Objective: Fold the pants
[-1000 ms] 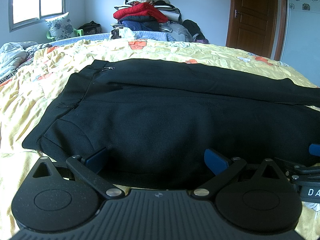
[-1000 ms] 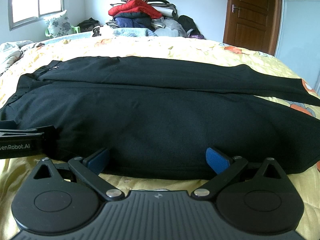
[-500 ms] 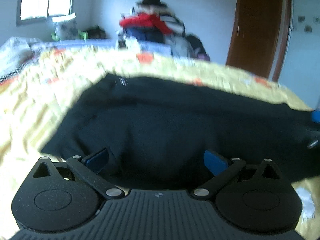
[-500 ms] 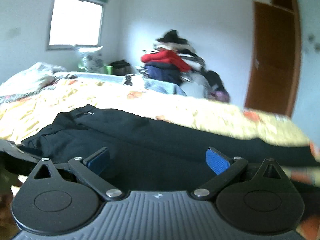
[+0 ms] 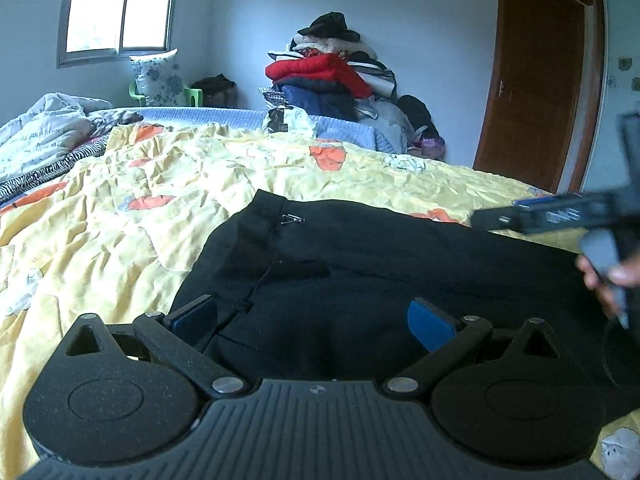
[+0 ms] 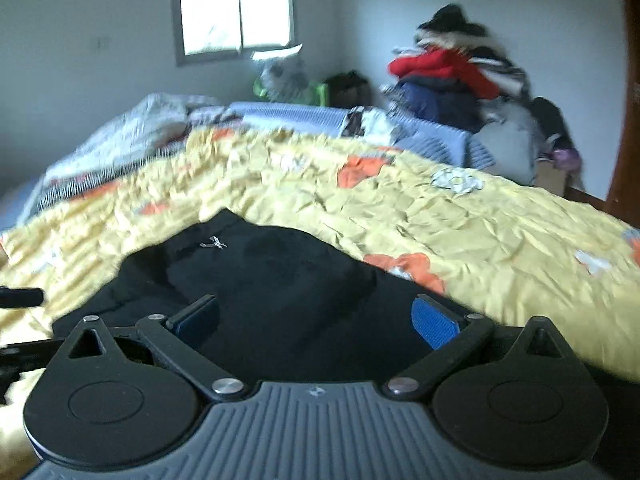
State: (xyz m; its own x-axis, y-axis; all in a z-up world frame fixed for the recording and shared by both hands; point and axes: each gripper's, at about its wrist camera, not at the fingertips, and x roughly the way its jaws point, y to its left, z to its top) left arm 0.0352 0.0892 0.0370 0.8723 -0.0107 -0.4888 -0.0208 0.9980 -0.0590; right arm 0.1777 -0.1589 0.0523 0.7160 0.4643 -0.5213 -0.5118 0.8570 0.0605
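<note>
We count one pair of black pants [image 5: 400, 280], one wrinkled yellow bedspread with orange patches [image 5: 120, 220], one two-pane window [image 5: 118, 6], one brown wooden door [image 5: 536, 88], one floral pillow [image 5: 158, 78], one heap of piled clothing [image 5: 332, 76], and two black two-finger grippers, left [image 5: 312, 320] and right [image 6: 316, 320].

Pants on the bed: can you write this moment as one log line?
pants: flat on bed | left tool: open, over pants | right tool: open, over pants
</note>
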